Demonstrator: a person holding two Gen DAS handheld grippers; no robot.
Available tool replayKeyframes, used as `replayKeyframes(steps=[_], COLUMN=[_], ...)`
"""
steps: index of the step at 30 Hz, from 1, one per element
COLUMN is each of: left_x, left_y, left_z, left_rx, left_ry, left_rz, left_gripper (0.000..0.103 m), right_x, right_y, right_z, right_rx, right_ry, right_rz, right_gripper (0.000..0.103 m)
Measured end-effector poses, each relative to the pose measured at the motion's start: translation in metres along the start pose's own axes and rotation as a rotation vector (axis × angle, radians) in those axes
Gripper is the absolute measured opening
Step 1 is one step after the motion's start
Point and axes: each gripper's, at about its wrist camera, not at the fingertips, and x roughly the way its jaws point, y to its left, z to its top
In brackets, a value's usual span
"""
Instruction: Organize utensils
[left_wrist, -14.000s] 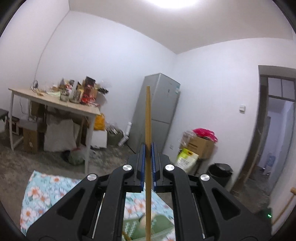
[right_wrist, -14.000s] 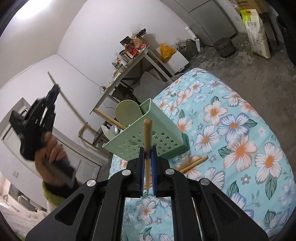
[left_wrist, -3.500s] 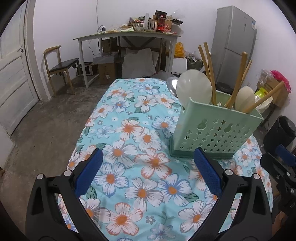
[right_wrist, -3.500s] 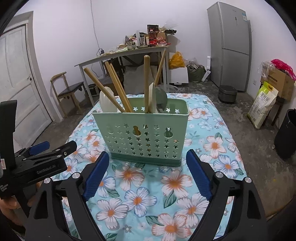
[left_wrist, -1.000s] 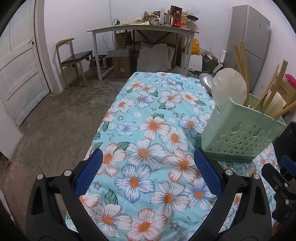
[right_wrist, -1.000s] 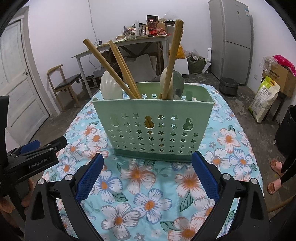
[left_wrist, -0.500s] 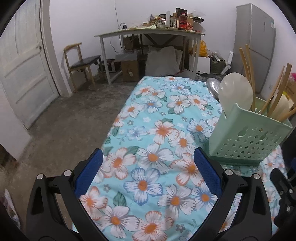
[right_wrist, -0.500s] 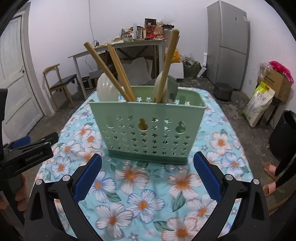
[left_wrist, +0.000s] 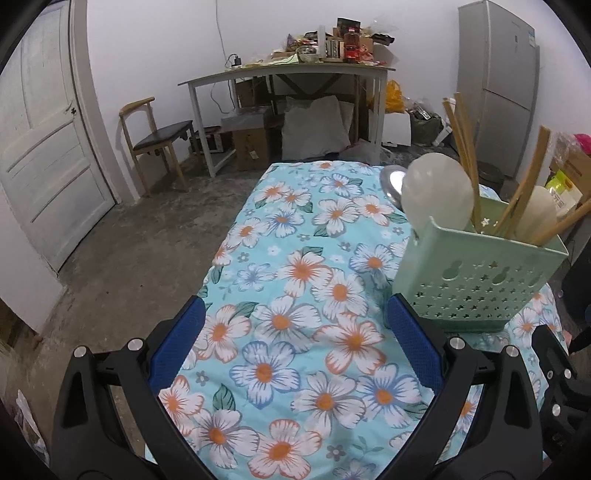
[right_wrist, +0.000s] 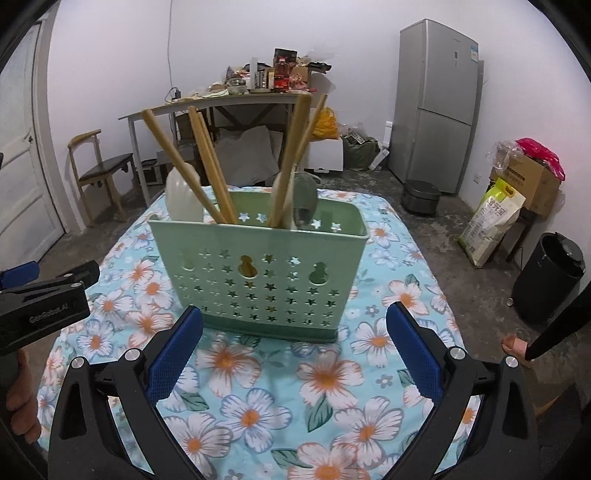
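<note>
Flowered bench (right_wrist: 402, 291) carries a green holder (right_wrist: 258, 273); both the left gripper (left_wrist: 295, 347) and right gripper (right_wrist: 293, 350) hover spread wide, empty; only the left view shows the door (left_wrist: 44, 147).

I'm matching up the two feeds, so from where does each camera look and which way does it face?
Left wrist: sits on the left claw, looks down the floral tablecloth toward the white door and cluttered desk; its open blue fingers show.
Right wrist: sits on the right claw, faces the green utensil caddy head-on, fridge behind; its open fingers and the left claw show.
Shared: caddy, tablecloth, desk, fridge.
</note>
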Motion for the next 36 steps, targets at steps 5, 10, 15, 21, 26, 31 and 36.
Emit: replayKeyframes(steps=[5,10,15,21,26,31,36], left_x=[0.000,0.005,0.009,0.015,0.015,0.017,0.016], left_y=[-0.007,-0.010,-0.009,-0.007,-0.006,-0.007,-0.011], left_z=[-0.003,-0.003,-0.002,-0.002,-0.001,-0.003,-0.005], left_rx=[-0.001,0.008,-0.009,-0.036,-0.039,-0.037,-0.020], left_ry=[0.013,0.045,0.068,0.103,0.110,0.128,0.133], left_rz=[-0.002,0.005,-0.014,-0.031,-0.031,-0.038,-0.045], left_gripper=[0.095,0.095,0.095,0.095,0.095,0.095,0.095], right_x=[0.002,0.007,0.014,0.016,0.015,0.014,0.014], right_y=[-0.007,-0.011,-0.012,-0.010,-0.005,-0.005,-0.007], right_z=[0.001,0.002,0.001,0.001,0.004,0.005,0.004], right_rx=[0.018,0.029,0.042,0.038,0.032,0.039,0.044], right_ry=[-0.002,0.007,0.031,0.036,0.038,0.039,0.046], right_rz=[-0.022,-0.026,-0.026,-0.019,-0.009,-0.001,0.002], right_gripper=[0.097,0.097,0.097,0.097,0.097,0.097,0.097])
